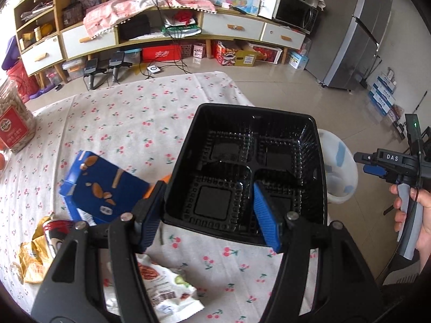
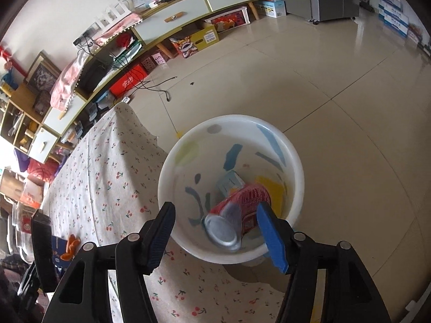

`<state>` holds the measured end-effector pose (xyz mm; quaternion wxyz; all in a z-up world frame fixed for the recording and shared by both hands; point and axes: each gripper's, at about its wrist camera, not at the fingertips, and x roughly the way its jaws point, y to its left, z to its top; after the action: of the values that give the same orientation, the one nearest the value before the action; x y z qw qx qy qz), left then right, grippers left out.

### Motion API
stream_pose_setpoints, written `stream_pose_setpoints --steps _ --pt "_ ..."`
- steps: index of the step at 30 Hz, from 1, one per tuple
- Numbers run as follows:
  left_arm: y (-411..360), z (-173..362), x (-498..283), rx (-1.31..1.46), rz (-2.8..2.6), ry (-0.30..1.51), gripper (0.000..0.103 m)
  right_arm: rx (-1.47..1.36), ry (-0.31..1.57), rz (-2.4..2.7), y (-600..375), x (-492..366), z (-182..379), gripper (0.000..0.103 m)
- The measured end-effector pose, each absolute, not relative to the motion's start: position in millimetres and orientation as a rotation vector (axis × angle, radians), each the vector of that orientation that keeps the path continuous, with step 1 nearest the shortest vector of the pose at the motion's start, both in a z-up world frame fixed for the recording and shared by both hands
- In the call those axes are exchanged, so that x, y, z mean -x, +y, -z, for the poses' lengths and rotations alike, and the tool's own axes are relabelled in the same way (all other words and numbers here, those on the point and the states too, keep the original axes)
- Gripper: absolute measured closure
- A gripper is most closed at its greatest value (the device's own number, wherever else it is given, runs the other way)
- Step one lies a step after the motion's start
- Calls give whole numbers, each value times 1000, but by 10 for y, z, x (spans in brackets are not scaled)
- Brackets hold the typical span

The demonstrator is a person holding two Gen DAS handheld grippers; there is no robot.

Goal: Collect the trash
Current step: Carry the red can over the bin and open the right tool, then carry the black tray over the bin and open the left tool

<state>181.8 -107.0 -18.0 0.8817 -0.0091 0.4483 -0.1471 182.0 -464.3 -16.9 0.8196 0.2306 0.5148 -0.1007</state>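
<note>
Now we clamp the black tray [image 1: 243,169] in our left gripper [image 1: 210,212] for binning, while our right gripper [image 2: 215,238], fingers released, hangs over the bin [image 2: 292,161] holding the can [image 2: 237,215].

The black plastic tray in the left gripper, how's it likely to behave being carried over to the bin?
The black plastic tray looks thin-walled and empty, so probably light. The left gripper pinches just one wall, so that wall may flex and the tray sag or twist. Its glossy plastic could slip. It looks nearly as wide as the white bin, so tilting may help.
</note>
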Motion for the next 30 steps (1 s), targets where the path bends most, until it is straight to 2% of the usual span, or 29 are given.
stream_pose_setpoints --steps 9,21,30 --pt "-1841 235 -1808 -55 427 930 38 -428 1066 247 -4833 -1442 -80 33" --pt "-2909 450 -1893 -121 531 959 37 -407 1053 289 -5189 -987 -127 30" --pt "-3225 546 -1949 -128 557 950 35 -413 1045 308 -5347 -853 -129 29"
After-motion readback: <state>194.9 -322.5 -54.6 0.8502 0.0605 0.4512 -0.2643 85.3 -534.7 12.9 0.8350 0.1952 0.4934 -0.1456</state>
